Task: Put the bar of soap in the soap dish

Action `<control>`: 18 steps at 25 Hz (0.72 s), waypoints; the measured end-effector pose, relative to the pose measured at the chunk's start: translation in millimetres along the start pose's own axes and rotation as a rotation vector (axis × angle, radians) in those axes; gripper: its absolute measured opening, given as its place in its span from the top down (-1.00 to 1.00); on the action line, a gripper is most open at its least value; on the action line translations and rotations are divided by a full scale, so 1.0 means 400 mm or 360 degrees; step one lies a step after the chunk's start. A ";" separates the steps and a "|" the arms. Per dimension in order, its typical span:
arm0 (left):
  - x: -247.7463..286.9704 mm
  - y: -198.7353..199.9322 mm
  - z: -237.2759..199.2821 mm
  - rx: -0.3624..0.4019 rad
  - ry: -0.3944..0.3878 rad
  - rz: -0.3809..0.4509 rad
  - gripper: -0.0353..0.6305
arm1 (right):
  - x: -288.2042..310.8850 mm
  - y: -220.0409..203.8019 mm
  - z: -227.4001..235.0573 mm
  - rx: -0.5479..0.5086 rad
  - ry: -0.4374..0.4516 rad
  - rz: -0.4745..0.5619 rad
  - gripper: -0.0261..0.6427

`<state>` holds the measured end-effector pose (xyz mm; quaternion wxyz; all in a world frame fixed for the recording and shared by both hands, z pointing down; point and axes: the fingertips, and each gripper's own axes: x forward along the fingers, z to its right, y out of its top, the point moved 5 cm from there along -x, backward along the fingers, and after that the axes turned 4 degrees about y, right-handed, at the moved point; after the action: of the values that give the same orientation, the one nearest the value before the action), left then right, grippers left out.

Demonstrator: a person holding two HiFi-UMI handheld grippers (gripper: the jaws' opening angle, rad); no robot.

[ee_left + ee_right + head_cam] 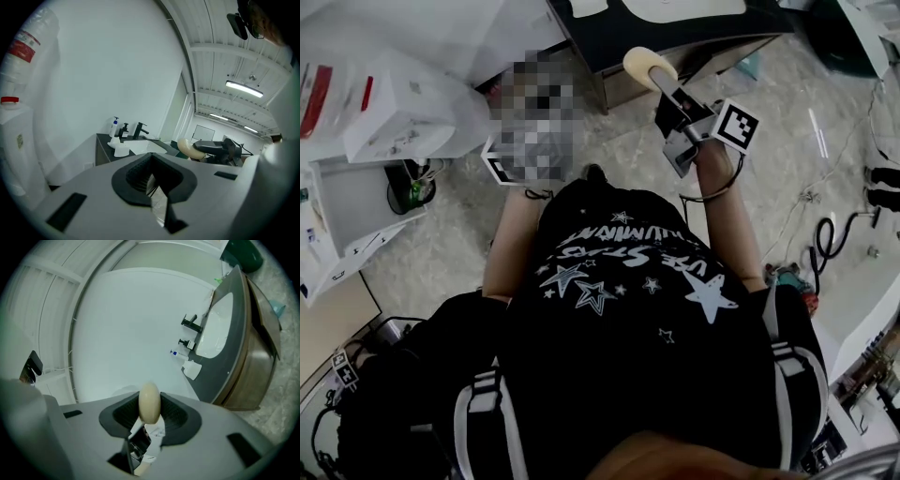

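My right gripper [150, 414] is shut on a cream oval bar of soap [149, 401], which stands on edge between the pads. In the head view the soap [648, 67] is held out towards a dark vanity counter [675, 37]. A white soap dish [192, 369] sits on that counter near the basin, well away from the soap. My left gripper [151, 177] has its jaws together with nothing between them. From the left gripper view I see the dish [121, 150] and, to its right, the soap [186, 146] held in the air.
A black faucet [140, 130], a blue-capped pump bottle [114, 126] and a white basin [215, 329] share the counter. White boxes [394, 122] stand at the left on the pale stone floor. Black cables [830, 239] lie at the right.
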<state>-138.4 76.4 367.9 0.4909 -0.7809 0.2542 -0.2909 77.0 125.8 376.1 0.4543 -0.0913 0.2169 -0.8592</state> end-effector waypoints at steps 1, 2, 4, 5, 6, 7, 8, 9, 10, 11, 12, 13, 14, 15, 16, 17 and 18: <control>0.014 0.009 -0.011 -0.0003 0.0006 0.0001 0.86 | 0.015 0.015 0.006 0.0005 0.0002 0.0001 0.54; 0.025 0.016 -0.020 -0.0004 0.0013 0.0001 0.86 | 0.028 0.027 0.014 0.0008 0.0000 -0.0002 0.54; 0.043 0.026 -0.037 -0.0001 0.0029 -0.0001 0.86 | 0.052 0.048 0.030 0.0011 -0.0005 -0.0017 0.54; 0.052 0.031 -0.044 0.0001 0.0037 -0.0003 0.86 | 0.063 0.058 0.038 0.0013 -0.0004 -0.0024 0.54; 0.064 0.036 -0.052 0.0002 0.0044 -0.0006 0.86 | 0.075 0.070 0.047 0.0018 -0.0004 -0.0028 0.54; 0.080 0.042 -0.059 0.0002 0.0051 -0.0009 0.86 | 0.088 0.084 0.056 0.0026 -0.0003 -0.0030 0.54; 0.097 0.049 -0.066 0.0001 0.0058 -0.0013 0.86 | 0.102 0.100 0.066 0.0038 -0.0001 -0.0031 0.54; 0.113 0.054 -0.073 0.0000 0.0068 -0.0016 0.86 | 0.116 0.115 0.077 0.0049 0.0003 -0.0036 0.54; 0.127 0.057 -0.079 0.0000 0.0081 -0.0018 0.86 | 0.131 0.127 0.088 0.0060 0.0011 -0.0047 0.54; 0.139 0.060 -0.084 -0.0001 0.0097 -0.0017 0.86 | 0.146 0.139 0.099 0.0070 0.0022 -0.0064 0.54; 0.151 0.064 -0.090 -0.0002 0.0115 -0.0013 0.86 | 0.163 0.150 0.111 0.0078 0.0034 -0.0084 0.54; 0.164 0.068 -0.096 -0.0002 0.0135 -0.0009 0.86 | 0.179 0.164 0.123 0.0083 0.0045 -0.0104 0.54; 0.179 0.073 -0.103 -0.0003 0.0156 -0.0005 0.86 | 0.196 0.179 0.134 0.0087 0.0055 -0.0123 0.54; 0.196 0.078 -0.110 -0.0007 0.0179 0.0001 0.86 | 0.213 0.196 0.145 0.0090 0.0066 -0.0142 0.54; 0.212 0.084 -0.118 -0.0017 0.0205 0.0007 0.86 | 0.232 0.213 0.156 0.0094 0.0077 -0.0162 0.54; 0.229 0.088 -0.126 -0.0031 0.0230 0.0014 0.86 | 0.251 0.230 0.168 0.0097 0.0087 -0.0186 0.54; 0.247 0.093 -0.133 -0.0046 0.0255 0.0022 0.86 | 0.270 0.247 0.180 0.0098 0.0094 -0.0214 0.54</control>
<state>-110.7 -38.6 372.6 0.4596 -0.7604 0.3021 -0.3454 114.1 -32.7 390.7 0.3917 -0.0664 0.1971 -0.8963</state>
